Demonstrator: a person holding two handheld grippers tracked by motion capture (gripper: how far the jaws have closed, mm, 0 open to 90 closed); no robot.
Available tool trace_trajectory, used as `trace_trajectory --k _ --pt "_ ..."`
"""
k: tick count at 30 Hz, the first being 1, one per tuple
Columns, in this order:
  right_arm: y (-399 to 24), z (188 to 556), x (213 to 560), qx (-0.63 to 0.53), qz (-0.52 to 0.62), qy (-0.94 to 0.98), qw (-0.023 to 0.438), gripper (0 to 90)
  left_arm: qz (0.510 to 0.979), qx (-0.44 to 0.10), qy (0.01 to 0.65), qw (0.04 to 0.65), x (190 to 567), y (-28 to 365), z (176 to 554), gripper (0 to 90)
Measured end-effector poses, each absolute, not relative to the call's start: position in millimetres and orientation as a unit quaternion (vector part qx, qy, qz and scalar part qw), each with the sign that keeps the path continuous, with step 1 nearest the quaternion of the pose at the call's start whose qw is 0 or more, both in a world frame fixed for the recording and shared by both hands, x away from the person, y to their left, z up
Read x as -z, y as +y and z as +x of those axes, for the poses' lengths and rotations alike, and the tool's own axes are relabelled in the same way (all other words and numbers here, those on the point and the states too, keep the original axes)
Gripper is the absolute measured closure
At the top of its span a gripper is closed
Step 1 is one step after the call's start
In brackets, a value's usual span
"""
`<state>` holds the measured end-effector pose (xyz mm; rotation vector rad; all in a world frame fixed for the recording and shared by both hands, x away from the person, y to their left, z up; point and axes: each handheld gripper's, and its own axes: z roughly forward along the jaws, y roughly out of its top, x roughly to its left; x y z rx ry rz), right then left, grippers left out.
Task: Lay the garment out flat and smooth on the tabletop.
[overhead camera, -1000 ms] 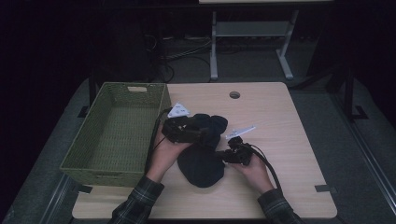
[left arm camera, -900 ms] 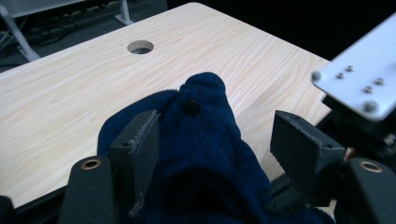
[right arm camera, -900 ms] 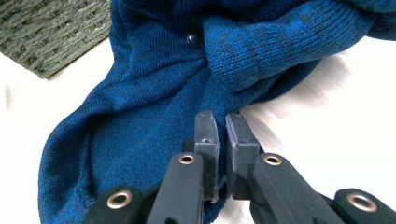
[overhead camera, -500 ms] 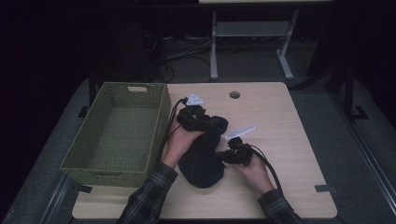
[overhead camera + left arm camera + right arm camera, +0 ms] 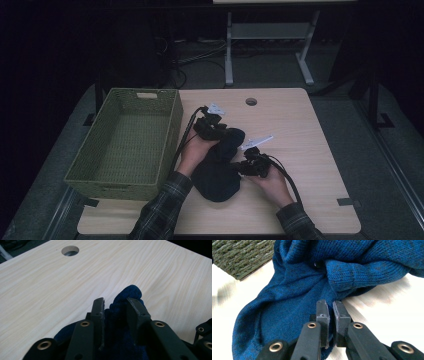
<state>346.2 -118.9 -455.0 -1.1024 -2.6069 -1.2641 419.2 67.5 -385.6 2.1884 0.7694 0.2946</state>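
Since a second ago our left gripper (image 5: 227,134) has slid from the near-left side of the blue knit sweater (image 5: 217,167) over to its far end, and its jaws have just been closing with a fold of the knit bunched between them; in the left gripper view that fold (image 5: 120,315) sits right between the two pads. Our right gripper (image 5: 241,169) hasn't budged.

Quick count of what we've got: one sweater, one green woven basket (image 5: 122,177), two grippers, two hands in plaid sleeves, one light wood table (image 5: 310,150) with one round cable hole (image 5: 251,101) near its far edge.

Right gripper's jaws are pressed nearly together, pinching a thin edge of the sweater (image 5: 299,297) low down, as the right gripper view shows it.

Sweater itself: deep blue, looks almost black from the high view, with a fine knit texture and a ribbed band folded over on itself. It's crumpled into a loose heap, not flat, lying on the table just right of the basket and between our two hands. One corner of the basket (image 5: 242,257) shows behind it in the right gripper view.
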Motion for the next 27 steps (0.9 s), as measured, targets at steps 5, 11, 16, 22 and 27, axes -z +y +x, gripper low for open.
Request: trace_trajectory --k 5,11,16,22,27 --pt "-120.9 343.7 453.4 0.405 -0.356 -0.842 0.017 85.2 0.858 -0.120 0.305 0.395 382.4 69.2 419.7 69.8" --pt "-133.2 335.4 448.5 0.406 -0.360 -0.840 0.002 85.6 0.849 -0.129 0.314 0.406 376.4 74.1 422.5 69.8" --pt "-149.1 325.1 445.5 0.406 -0.366 -0.837 -0.011 85.8 0.842 -0.133 0.320 0.414 373.4 74.6 427.6 69.8" --pt "-164.6 306.8 442.1 0.397 -0.373 -0.838 -0.026 85.8 0.834 -0.135 0.330 0.421 374.4 72.6 435.1 69.8" --pt "-174.9 287.8 442.2 0.392 -0.363 -0.845 -0.036 85.8 0.829 -0.139 0.341 0.421 377.5 74.1 444.1 69.8"
